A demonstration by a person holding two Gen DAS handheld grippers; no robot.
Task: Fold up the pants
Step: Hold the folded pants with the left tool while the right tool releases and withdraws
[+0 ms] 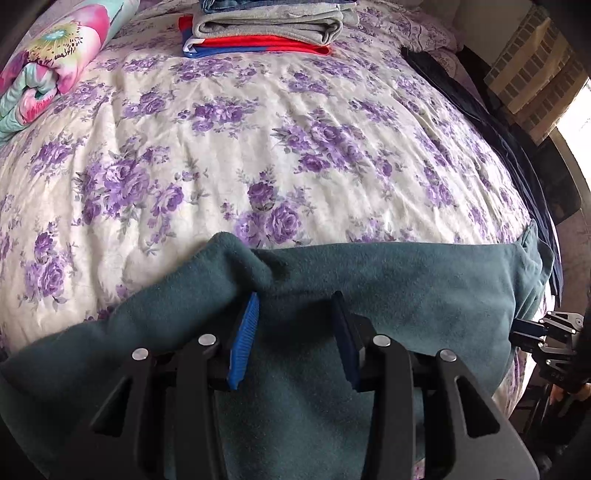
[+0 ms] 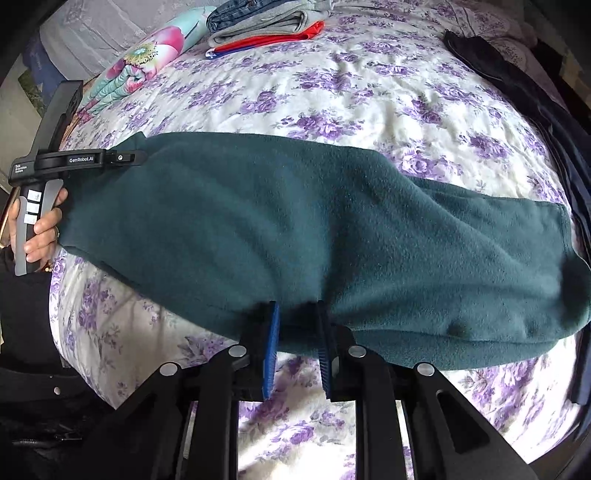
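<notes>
Dark teal fleece pants [image 1: 406, 288] lie crosswise, folded lengthwise into a long band, on the near part of a bed. In the left wrist view my left gripper [image 1: 295, 299] has fleece filling the gap between its blue pads, and a fold bunches over the left fingertip. The right wrist view shows the left gripper [image 2: 136, 158] from the side at the band's left end, held by a hand [image 2: 44, 225]. My right gripper [image 2: 297, 310] pinches the near edge of the pants [image 2: 295, 221], which puckers at the tips. From the left wrist view the right gripper [image 1: 517, 328] appears at the band's right end.
The bed has a white cover with purple flowers [image 1: 258, 147]. A stack of folded clothes [image 1: 266, 26] sits at the far edge. A rolled bright floral quilt [image 1: 55, 55] lies far left. A dark garment [image 1: 461, 88] runs along the right edge.
</notes>
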